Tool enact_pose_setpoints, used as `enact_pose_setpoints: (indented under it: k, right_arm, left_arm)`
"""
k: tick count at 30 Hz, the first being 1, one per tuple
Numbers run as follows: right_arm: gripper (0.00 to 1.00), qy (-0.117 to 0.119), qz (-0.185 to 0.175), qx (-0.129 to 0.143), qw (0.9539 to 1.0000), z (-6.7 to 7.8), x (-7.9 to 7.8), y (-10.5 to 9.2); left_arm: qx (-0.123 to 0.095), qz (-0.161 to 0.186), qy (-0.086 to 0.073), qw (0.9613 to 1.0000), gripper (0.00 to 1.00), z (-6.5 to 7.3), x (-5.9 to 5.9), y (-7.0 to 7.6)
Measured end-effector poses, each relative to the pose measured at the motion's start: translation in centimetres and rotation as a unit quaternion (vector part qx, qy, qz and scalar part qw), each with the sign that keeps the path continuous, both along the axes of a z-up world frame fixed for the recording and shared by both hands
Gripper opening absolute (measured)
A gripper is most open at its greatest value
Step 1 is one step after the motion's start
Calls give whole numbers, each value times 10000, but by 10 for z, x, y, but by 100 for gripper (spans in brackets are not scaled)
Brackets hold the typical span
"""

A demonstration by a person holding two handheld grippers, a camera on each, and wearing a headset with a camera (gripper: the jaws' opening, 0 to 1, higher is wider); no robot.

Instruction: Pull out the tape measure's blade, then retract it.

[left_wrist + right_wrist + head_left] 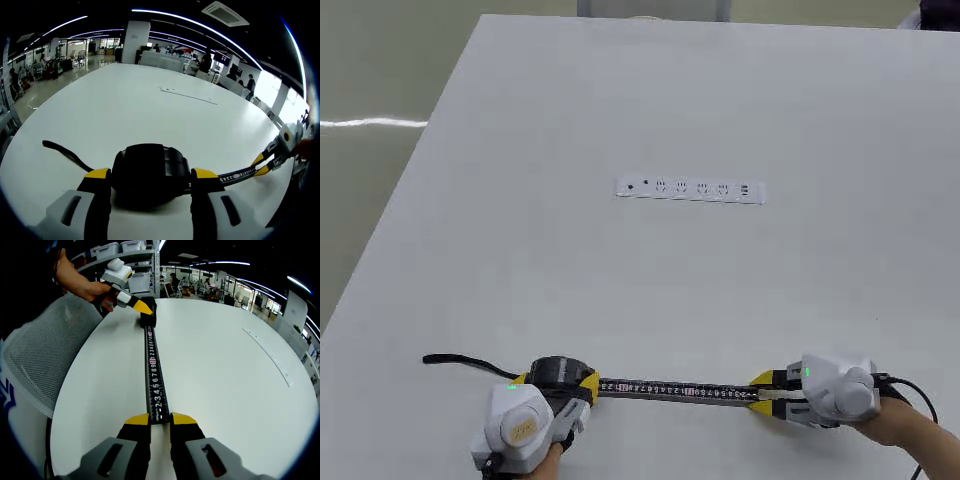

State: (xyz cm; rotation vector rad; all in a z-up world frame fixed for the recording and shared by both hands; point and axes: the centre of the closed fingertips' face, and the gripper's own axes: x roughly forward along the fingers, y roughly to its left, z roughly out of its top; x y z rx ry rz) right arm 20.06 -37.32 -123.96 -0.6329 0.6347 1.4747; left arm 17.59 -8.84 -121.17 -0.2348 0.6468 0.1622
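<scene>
A white worktable [620, 90] takes up most of the head view. It is bare apart from a white power strip [690, 189] lying flat near its middle, well apart from the work at the near edge.

There the tape measure [558, 372], with its black case, sits on the tabletop toward the person's left. Its dark blade [675, 389] is drawn out and runs in a straight line to the right, low over the surface. In the right gripper view the blade [152, 375] stretches away from the camera with its printed numbers facing up, the lowest numbers nearest the jaws and the case [149, 307] at the far end.

The left gripper [558, 384] has its yellow-tipped jaws spread wide around the case, one on each side. In its own view the case [150, 170] sits between them, touching both.

The right gripper [762, 392] has its jaws drawn nearly together on the free end of the blade. In its own view the jaws [160, 419] pinch the strip from both edges. The end hook itself is hidden between them, so it probably sits inside the grip.

A thin black wrist strap [460, 362] trails from the case to the left, lying loose on the table.
</scene>
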Motion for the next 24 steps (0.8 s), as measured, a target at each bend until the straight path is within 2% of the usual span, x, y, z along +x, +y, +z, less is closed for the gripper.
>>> enact_pose_setpoints:
  k: [4, 11, 16, 24]
  right_arm:
    - [12, -2, -11, 0, 10000, 0, 0, 0]
    - [12, 1, -29, 4, 10000, 1, 0, 0]
    - [12, -1, -51, 7, 10000, 1, 1, 0]
    - [12, 6, -45, -4, 10000, 0, 0, 0]
  left_arm:
    - [93, -52, 68, 9999, 62, -1, 0, -1]
    - [51, 21, 61, 10000, 61, 0, -1, 0]
    - [24, 50, 176, 9998, 60, -1, -1, 1]
    - [-12, 57, 193, 9998, 60, -3, -1, 1]
